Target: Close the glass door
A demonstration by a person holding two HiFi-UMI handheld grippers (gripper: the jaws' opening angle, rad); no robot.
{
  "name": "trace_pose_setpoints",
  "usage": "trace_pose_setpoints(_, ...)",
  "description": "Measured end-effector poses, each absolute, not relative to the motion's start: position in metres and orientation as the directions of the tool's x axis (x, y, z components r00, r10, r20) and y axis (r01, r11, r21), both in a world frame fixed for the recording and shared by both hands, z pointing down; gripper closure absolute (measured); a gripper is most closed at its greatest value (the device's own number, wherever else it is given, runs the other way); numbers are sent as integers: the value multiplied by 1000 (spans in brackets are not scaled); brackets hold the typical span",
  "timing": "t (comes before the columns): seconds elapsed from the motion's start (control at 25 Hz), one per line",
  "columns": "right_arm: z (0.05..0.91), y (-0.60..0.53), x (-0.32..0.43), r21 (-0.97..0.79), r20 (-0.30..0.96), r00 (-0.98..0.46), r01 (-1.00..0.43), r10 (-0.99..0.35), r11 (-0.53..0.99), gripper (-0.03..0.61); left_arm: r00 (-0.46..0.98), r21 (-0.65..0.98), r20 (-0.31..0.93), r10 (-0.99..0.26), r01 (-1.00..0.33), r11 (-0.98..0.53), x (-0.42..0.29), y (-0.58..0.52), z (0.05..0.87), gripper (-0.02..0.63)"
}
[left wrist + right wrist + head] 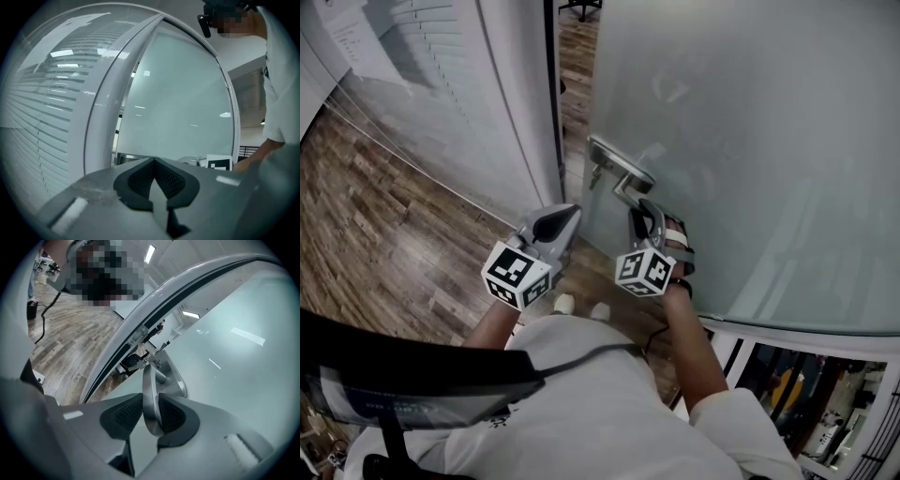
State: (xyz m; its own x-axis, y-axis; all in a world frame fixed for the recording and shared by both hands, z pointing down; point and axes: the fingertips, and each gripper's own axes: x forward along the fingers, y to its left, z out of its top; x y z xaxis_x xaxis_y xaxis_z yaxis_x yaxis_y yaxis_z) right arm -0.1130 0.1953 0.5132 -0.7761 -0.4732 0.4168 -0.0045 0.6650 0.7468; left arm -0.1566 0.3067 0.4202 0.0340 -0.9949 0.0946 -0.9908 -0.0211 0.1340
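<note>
Grey padded jaws of the right gripper [150,405] clamp the curved brushed-steel lever handle [148,380] of the frosted glass door [750,141], ajar beside its white door frame [520,112], while the left gripper [153,161] hovers closed and empty.

My left gripper [563,221] points level, fingers [139,180] together, empty. My right gripper [649,217] tilts down, fingers [125,416] clamping the door handle [149,392].

Head view: glass door [750,141] from 1 to 4 o'clock; door frame [520,103] at 11 o'clock, left of its edge. Handle [623,178] on door, between right gripper [645,214] pads. Left gripper [565,217] at 9 o'clock of it, clear of door.
</note>
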Motion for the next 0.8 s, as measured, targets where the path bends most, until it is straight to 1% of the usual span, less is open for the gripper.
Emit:
trace_pose_setpoints(0.44,515,221,-104,747,406,-796,5,-450,665,471,33,140,98,-995,-990,-19,-158,314,425,612)
trace_pose_setpoints(0.64,517,234,-102,733,383,-809,-27,-445,680,468,30,142,98,-995,-990,-15,-160,318,427,612)
trace_pose_setpoints(0.8,519,239,-101,702,360,-818,-79,-449,707,468,29,143,102,-994,-990,-14,-163,320,426,612)
